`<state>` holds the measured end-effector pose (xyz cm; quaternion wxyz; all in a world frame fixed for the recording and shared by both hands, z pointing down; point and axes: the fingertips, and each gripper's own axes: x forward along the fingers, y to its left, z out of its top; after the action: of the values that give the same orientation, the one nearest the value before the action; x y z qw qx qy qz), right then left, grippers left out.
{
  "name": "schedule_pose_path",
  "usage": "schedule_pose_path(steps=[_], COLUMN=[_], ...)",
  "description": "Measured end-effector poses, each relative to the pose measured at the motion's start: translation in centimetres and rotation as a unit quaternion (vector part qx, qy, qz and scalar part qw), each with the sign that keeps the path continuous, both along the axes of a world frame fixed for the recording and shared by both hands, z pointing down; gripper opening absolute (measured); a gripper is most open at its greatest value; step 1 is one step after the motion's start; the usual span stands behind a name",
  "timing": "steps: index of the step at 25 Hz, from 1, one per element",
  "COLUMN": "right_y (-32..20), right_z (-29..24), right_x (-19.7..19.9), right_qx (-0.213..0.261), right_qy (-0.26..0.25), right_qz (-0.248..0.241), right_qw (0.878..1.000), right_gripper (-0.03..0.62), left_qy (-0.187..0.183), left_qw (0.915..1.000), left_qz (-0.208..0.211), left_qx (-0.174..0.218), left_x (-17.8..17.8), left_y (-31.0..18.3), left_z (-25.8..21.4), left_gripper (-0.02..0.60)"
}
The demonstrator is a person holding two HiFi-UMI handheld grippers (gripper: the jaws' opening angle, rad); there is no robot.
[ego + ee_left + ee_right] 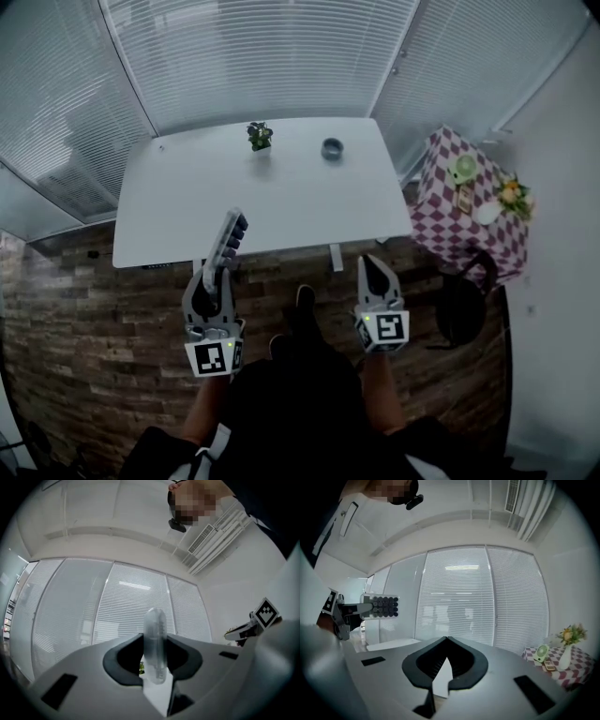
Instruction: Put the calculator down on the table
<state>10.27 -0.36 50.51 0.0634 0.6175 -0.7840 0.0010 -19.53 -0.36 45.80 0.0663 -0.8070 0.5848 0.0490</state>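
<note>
My left gripper (217, 272) is shut on a grey calculator (228, 240) with dark round keys, held edge-up just short of the white table's (187, 202) near edge. In the left gripper view the calculator (154, 646) stands edge-on between the pads, against the window blinds. From the right gripper view I see the calculator (378, 606) from the side, far left, keys facing the camera. My right gripper (376, 273) hangs beside it over the floor, its tips (446, 639) touching with nothing between them.
A small potted plant (260, 135) and a dark round bowl (332, 148) sit at the table's far side. A checked-cloth side table (464, 211) with a fan and flowers stands at the right. Window blinds surround the far side. The floor is brick-patterned.
</note>
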Motion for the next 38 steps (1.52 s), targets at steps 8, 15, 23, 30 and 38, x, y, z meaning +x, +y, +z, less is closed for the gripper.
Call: schedule_pose_path(steps=[8, 15, 23, 30, 38], right_y=[-7.8, -13.5, -19.5, -21.5, -22.4], right_z=[0.3, -0.2, 0.0, 0.9, 1.2], right_x=[1.1, 2.2, 4.0, 4.1, 4.5], right_qx=[-0.003, 0.006, -0.006, -0.015, -0.031], right_qy=[-0.011, -0.016, -0.017, -0.013, -0.019], right_qz=[-0.032, -0.061, -0.070, -0.076, -0.074], right_qw=[0.999, 0.998, 0.997, 0.997, 0.997], right_gripper=[0.005, 0.005, 0.006, 0.006, 0.006], left_qy=[0.001, 0.001, -0.014, 0.018, 0.029], left_qw=[0.9998, 0.9996, 0.9994, 0.9991, 0.9986], left_qz=[-0.020, -0.027, -0.031, -0.028, -0.017], left_qx=[-0.006, -0.001, -0.008, -0.026, -0.042], left_x=[2.1, 4.7, 7.1, 7.3, 8.4], left_y=[-7.3, -12.8, -18.8, -21.3, -22.8], left_z=[-0.5, -0.4, -0.7, 0.0, 0.9], left_gripper=[0.101, 0.101, 0.101, 0.101, 0.101])
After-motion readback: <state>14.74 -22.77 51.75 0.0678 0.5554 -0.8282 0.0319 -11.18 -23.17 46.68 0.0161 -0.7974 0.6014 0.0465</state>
